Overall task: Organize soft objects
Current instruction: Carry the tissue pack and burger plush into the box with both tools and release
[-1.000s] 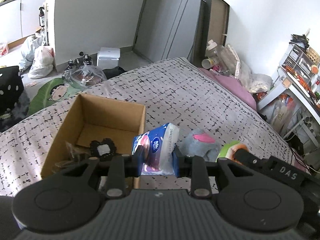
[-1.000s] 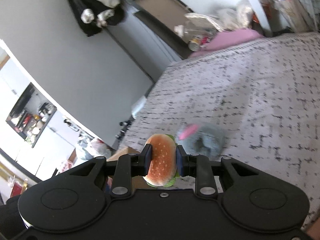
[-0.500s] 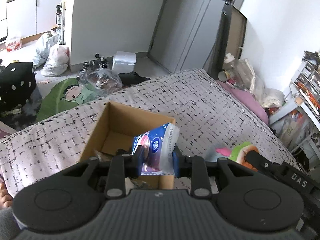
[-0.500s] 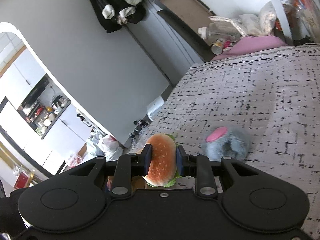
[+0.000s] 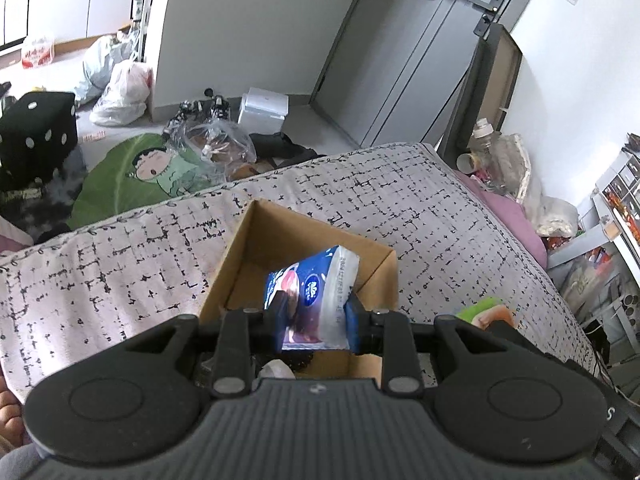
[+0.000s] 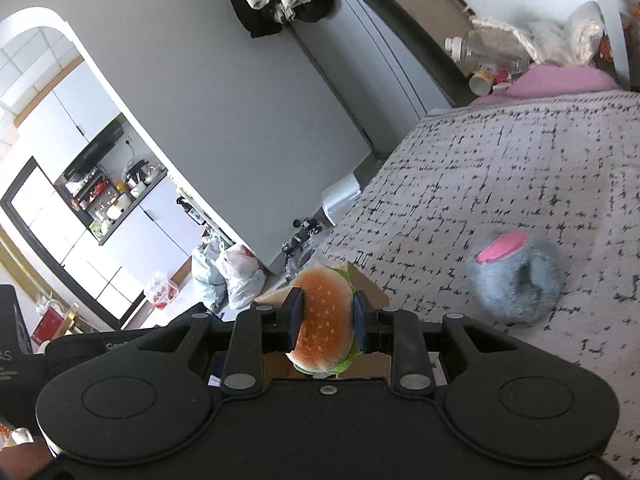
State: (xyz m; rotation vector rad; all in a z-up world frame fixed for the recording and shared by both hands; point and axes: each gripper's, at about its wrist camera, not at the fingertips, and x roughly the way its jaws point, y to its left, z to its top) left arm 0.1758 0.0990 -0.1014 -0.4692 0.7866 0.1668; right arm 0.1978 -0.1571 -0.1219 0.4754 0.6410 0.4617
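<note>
Holding two soft things at once over the patterned bed (image 5: 420, 208). Left gripper (image 5: 314, 322) clamping a blue tissue pack (image 5: 310, 300) between its fingers (image 5: 352, 322), the pack tilting with its long axis running up and to the right, away from the camera. Hanging directly above the open cardboard box (image 5: 256, 240), the pack overlapping the box's interior and right-hand wall, apparently not yet down inside. Right gripper (image 6: 324, 322) squeezing a plush burger (image 6: 324, 318) by its bun sides, fingers (image 6: 294, 320) pressing into the soft bun from left and right. Sitting just right of the box in the left wrist view, the burger (image 5: 486, 312) peeking in near the box's right wall; showing only a corner of cardboard (image 6: 360, 284) past the burger in the right wrist view. Judging the left hand the nearer to the opening: lowering and letting go looking like the coming move, the drop lying straight below the fingers. Needing, for the burger, a shift leftward over the box wall first. Lying loose on the bed to the right, well apart from the box, a grey fluffy toy (image 6: 516, 276) with a pink patch, not yet collected.
</note>
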